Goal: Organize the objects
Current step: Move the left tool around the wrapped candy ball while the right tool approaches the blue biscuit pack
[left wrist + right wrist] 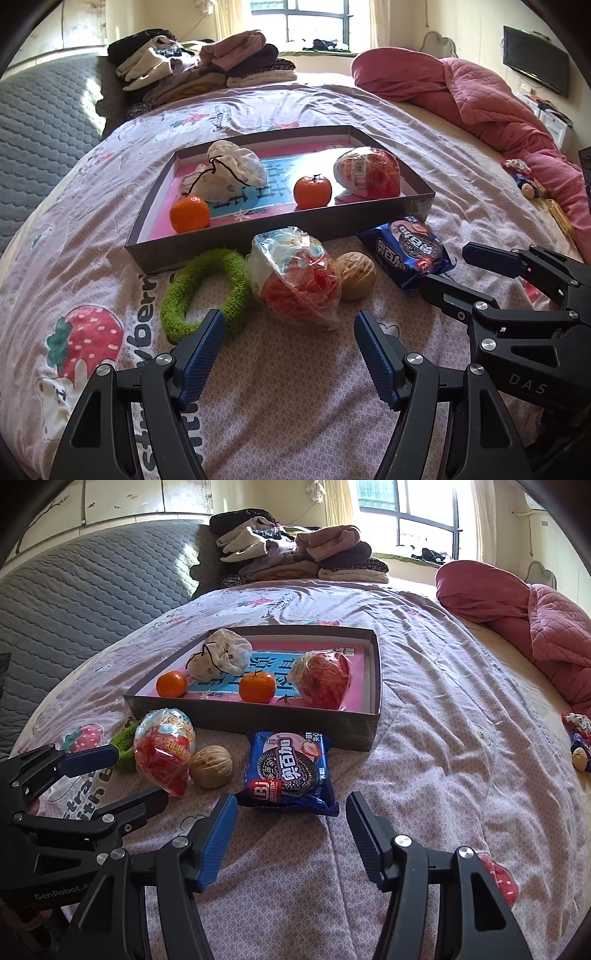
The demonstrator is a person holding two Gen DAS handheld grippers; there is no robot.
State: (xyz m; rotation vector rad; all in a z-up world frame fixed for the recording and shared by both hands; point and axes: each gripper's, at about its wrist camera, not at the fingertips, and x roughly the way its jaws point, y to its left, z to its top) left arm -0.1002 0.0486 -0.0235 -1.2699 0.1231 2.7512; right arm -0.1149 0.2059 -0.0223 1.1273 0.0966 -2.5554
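A shallow grey box [280,236] [258,722] lies on the bed and holds two oranges [312,191], a white drawstring pouch [231,173] and a red snack bag [369,171]. In front of it lie a green fuzzy ring [201,291], a second red snack bag [295,277] [164,749], a walnut [356,275] [211,766] and a blue cookie pack [406,251] [288,771]. My left gripper [290,332] [122,775] is open and empty, just short of the snack bag. My right gripper [291,823] [454,273] is open and empty, just short of the cookie pack.
The bed has a pink strawberry-print sheet [280,387]. Folded clothes [199,66] are stacked at the far side. A red quilt [480,99] is bunched at the right, with small toys [524,181] beside it. A grey padded headboard [40,122] stands at the left.
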